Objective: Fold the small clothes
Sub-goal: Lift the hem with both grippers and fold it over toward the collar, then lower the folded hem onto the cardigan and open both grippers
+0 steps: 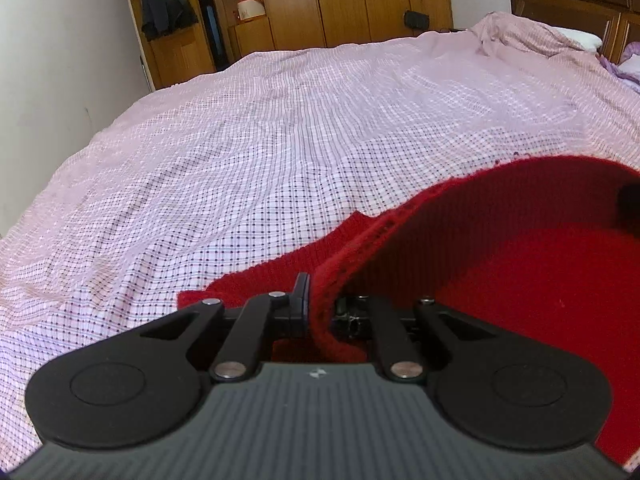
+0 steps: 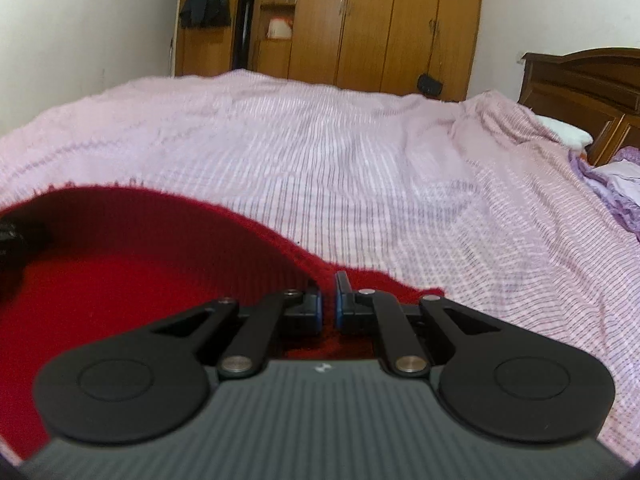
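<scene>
A red knit garment (image 1: 520,280) lies on the bed, with its near edge lifted into an arch that hangs between the two grippers. My left gripper (image 1: 314,300) is shut on the left end of that lifted edge, and the knit runs down between its fingers. In the right wrist view the red garment (image 2: 120,280) fills the lower left. My right gripper (image 2: 328,300) is shut, its blue pads pinching the right end of the edge. Each gripper shows in the other's view as a dark blur, the right gripper (image 1: 630,208) and the left gripper (image 2: 16,236).
A pink checked bedsheet (image 1: 280,140) covers the wide bed ahead and is rumpled toward the far right. Beyond it stand a wooden wardrobe (image 2: 380,20) and a dark headboard (image 2: 580,80). A white pillow (image 1: 580,38) and purple cloth (image 2: 616,184) lie by the headboard.
</scene>
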A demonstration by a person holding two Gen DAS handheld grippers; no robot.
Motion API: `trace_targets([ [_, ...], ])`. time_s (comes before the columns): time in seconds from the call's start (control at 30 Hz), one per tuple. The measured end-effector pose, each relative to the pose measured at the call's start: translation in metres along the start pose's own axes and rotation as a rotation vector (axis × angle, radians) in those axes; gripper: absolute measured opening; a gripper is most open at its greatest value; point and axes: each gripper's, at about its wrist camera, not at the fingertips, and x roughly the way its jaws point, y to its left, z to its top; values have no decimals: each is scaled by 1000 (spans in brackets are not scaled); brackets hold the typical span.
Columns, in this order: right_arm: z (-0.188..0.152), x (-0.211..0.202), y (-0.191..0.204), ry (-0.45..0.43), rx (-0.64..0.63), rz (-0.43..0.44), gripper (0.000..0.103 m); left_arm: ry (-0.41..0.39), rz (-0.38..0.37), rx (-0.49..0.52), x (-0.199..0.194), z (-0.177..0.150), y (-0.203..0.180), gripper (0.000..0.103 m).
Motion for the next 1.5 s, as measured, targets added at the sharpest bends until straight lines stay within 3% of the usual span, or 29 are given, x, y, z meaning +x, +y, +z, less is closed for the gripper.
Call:
trace_targets([
  [0.17,-3,5,4,8,-22,7,17,2,-4,44,-9,-1,-1,16],
  [0.23,-1,0,0,4,-4,28,27,2,-10,40,-21,2,3,23],
  [0.33,1,-14,-4,-15,19,39,41,9,-29,25,-37,5,11,44],
  [0.5,2,-36,-15,-32,27,52,44,-11,-42,42,-72,5,18,58],
  [0.8,-7,-67,-33,-29,-19,25,44,-44,-84,72,-127,-11,22,63],
  [0.9,-12,-72,-40,-15,-41,26,44,-21,-94,84,-132,-21,25,64],
  [1.1,-14,-66,-52,13,-88,11,46,45,-71,155,-124,-38,32,64],
  [1.17,-14,-60,-58,24,-74,2,56,45,-81,175,-120,-40,34,64],
  [1.37,-13,-37,-69,61,-10,9,57,22,-39,189,-95,-33,30,64],
  [1.5,-12,-19,-64,78,-40,-9,57,12,59,139,-72,-19,34,64],
])
